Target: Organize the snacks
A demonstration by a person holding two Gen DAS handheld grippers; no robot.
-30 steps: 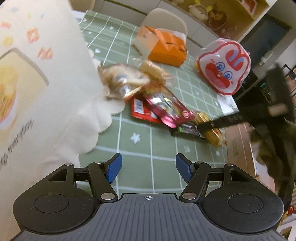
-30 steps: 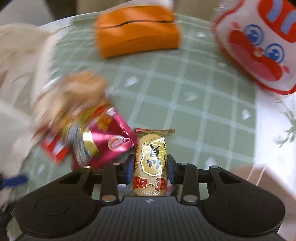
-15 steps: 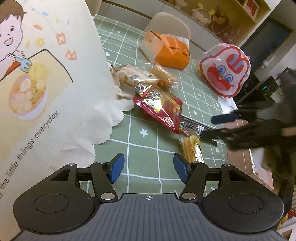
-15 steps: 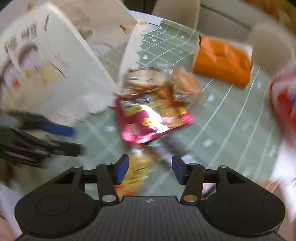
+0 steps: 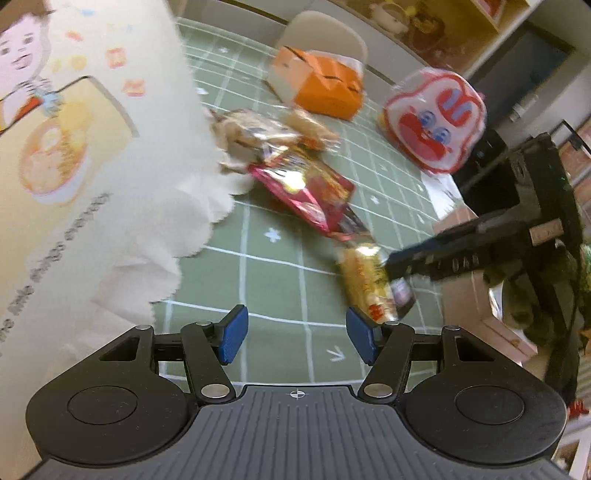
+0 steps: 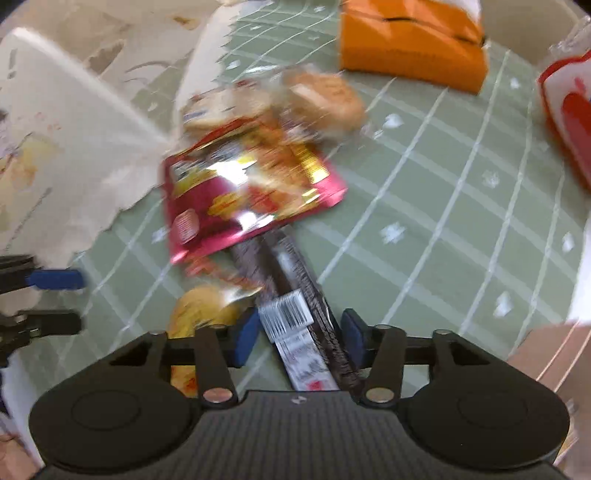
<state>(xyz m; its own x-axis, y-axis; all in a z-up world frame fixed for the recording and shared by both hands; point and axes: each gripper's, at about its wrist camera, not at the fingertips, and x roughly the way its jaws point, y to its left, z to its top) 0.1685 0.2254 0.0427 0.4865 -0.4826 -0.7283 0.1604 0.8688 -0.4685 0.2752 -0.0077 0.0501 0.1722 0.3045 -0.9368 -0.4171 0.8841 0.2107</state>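
Note:
Snacks lie heaped on the green checked tablecloth: a magenta packet, clear-wrapped pastries, a yellow rice-cracker packet and a dark chocolate bar with a white barcode label. My right gripper points steeply down over the bar. Its jaws are closing with the bar between the blue pads, which stand close to its edges. The yellow packet lies just left of the left finger. My left gripper hovers open and empty beside a white paper bag.
An orange box and a red-and-white rabbit-face bag stand at the far side. A cardboard box sits off the table's right edge. Bare cloth lies to the right of the pile. A pale chair stands behind the table.
My right gripper let go of the yellow packet, which now lies on the cloth, and shifted over the dark bar. The left gripper's jaws narrowed slightly; it barely moved.

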